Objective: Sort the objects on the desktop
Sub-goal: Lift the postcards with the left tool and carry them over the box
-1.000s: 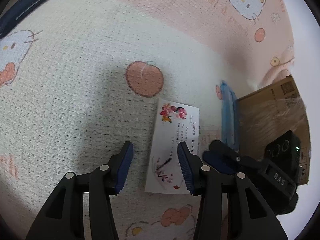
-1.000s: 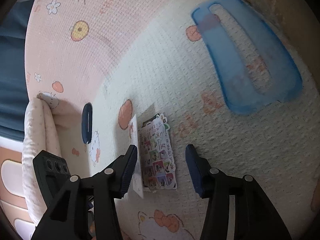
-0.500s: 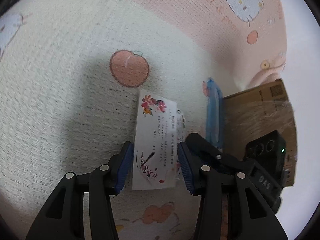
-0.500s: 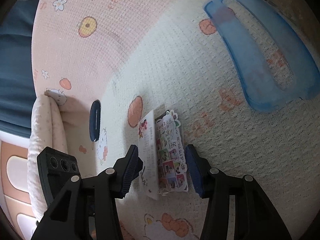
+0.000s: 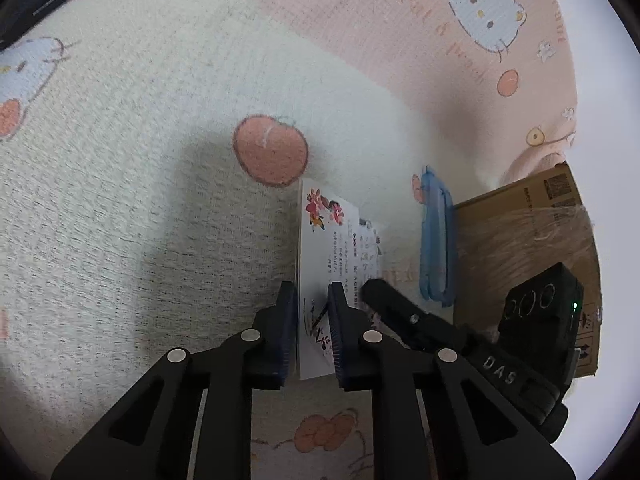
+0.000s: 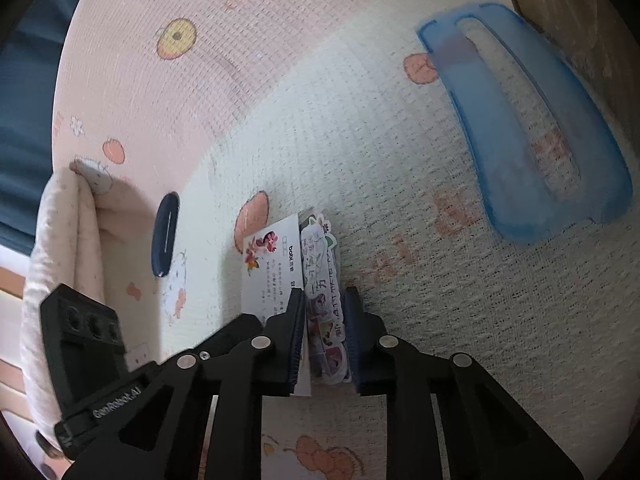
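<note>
A white card (image 5: 320,240) with a flower print stands on edge on the cat-print mat (image 5: 120,160). My left gripper (image 5: 313,296) has its jaws closing, and both pads press on the card's near end. Right beside it, a colourful sticker sheet (image 6: 320,264) also stands on edge, and my right gripper (image 6: 323,300) is closing with its pads against the sheet's two faces. The white card (image 6: 270,272) leans just left of the right gripper's left finger. The two grippers sit side by side, almost touching.
A translucent blue plastic piece (image 6: 520,120) lies on the mat to the right, next to a brown cardboard box (image 5: 528,248). A dark blue oval object (image 6: 165,236) lies to the left. Bunched pink cloth (image 6: 60,260) borders the mat's left edge.
Both pairs of jaws have narrowed from wide apart onto their items. The left gripper shifted right over the card, which went from lying flat to standing on edge. The sticker sheet was tipped up too.
</note>
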Tool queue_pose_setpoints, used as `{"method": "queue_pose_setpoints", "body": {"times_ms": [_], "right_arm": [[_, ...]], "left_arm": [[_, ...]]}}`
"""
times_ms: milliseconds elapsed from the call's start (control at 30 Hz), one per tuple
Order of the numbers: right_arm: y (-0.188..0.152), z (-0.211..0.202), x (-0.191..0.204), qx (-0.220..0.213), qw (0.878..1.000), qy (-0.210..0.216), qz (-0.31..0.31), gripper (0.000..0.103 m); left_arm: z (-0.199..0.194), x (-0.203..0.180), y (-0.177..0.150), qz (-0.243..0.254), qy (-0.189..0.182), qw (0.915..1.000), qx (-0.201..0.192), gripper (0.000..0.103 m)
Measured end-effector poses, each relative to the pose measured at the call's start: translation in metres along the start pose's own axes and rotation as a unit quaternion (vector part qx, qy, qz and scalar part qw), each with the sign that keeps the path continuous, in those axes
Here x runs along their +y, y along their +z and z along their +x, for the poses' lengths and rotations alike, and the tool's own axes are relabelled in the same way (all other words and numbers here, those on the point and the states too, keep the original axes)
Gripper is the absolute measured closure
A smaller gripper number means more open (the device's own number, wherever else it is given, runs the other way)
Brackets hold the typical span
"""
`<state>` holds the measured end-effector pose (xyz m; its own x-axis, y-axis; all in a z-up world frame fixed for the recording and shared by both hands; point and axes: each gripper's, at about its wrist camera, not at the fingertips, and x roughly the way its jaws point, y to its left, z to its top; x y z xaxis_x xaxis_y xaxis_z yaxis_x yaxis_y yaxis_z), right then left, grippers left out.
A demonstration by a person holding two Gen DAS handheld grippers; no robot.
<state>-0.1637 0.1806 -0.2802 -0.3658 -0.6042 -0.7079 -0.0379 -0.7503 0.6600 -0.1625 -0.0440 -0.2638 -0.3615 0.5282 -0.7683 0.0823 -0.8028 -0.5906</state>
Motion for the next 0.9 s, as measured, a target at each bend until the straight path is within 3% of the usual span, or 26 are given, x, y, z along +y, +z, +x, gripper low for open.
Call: {"method": "queue_pose_setpoints", "body": {"times_ms": [200,400,567,900], "right_arm": [[-0.004,-0.021,0.021,-0.018,0.999,0.011,-0.026,0.088],[0.003,-0.057,0.053,-0.051,0.995,-0.006,-0.081,0.088],[0.006,-0.092,0.076,-0.075,0.992,0.007,-0.101,0.088],[0.014,-0.175,0.110,-0.146,0.980,0.028,-0.133,0.088]], "left_arm": [[-0.030,-0.009,0.005,0.015,-0.018,0.9995,-0.019,0.086],[-0.061,-0.038,0.007,0.032,-0.041,0.9974,-0.050,0.086],[-0.090,-0.063,0.007,0.047,-0.058,0.9944,-0.075,0.086],[-0.147,-0.135,-0.001,0.106,-0.091,0.9824,-0.124,0.086]]}}
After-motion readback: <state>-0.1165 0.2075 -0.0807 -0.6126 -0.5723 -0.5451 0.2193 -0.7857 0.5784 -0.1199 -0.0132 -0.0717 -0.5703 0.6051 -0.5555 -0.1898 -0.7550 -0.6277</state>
